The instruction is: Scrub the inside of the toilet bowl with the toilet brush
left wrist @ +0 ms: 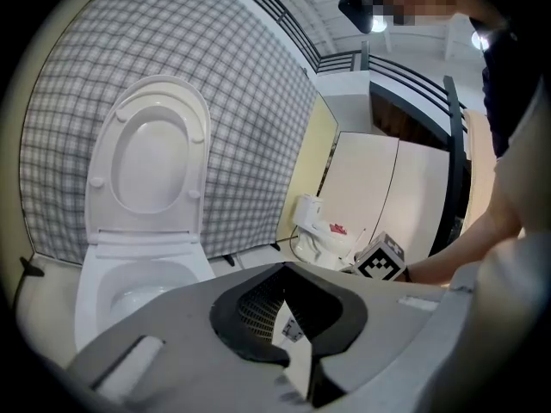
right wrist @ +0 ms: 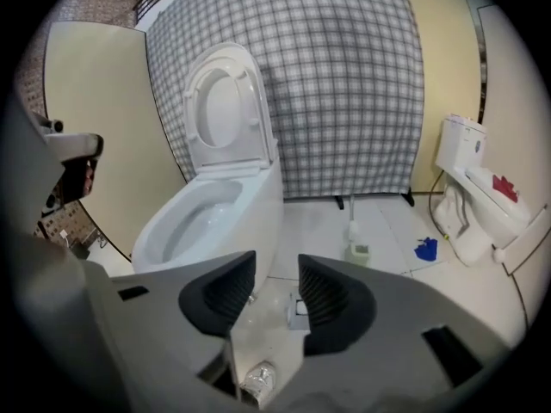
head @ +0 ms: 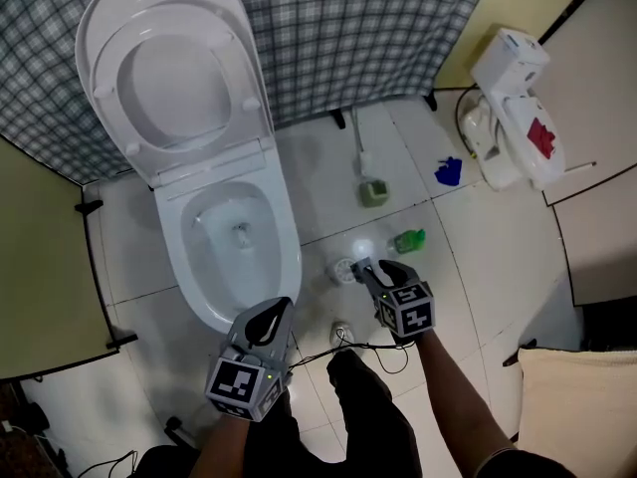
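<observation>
The white toilet (head: 214, 297) stands with lid and seat raised, its bowl rim (right wrist: 258, 205) open to view. A toilet brush (head: 360, 147) sits upright in its green holder (head: 374, 193) on the tiles right of the toilet, and shows again as the brush (right wrist: 352, 228) ahead in the right gripper view. My right gripper (head: 364, 267) hovers open over the floor, short of the brush, nothing between its jaws (right wrist: 275, 265). My left gripper (head: 280, 309) is at the bowl's front edge, shut and empty (left wrist: 284, 267).
A green bottle (head: 408, 239) lies close to the right gripper. A blue object (head: 448, 171) and a second white toilet (head: 513, 108) are at the right wall. A floor drain (head: 344, 270) and a small clear bottle (right wrist: 256, 382) lie below. A checked curtain (head: 378, 28) hangs behind.
</observation>
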Available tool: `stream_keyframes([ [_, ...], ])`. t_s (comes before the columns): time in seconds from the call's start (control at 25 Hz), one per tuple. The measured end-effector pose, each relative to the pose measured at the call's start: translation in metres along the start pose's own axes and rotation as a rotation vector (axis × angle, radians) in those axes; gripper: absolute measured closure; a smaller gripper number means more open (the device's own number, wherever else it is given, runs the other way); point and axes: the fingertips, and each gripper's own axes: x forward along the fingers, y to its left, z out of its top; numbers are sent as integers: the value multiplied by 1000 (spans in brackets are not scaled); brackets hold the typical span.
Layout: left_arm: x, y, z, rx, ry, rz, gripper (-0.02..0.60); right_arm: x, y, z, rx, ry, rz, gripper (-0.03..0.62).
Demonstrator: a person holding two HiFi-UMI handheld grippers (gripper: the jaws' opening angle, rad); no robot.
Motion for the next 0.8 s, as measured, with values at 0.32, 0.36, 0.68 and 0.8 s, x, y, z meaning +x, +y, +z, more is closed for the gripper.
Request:
stream_keyframes([
  [0.32, 24, 9, -30, -6, 6, -17, 575, 71, -34, -73, 24, 175, -69, 408],
  [0.36, 26, 9, -34, -4, 11, -20, 575, 79, -35, -80, 29, 190, -71, 398],
  [0.68, 37, 7, -51, -9, 42, -34, 575, 121, -41, -114, 51, 281, -83, 373],
  [0.8, 38, 9, -54, -15, 49, -36, 575, 127, -41, -121, 36, 287, -110, 383],
])
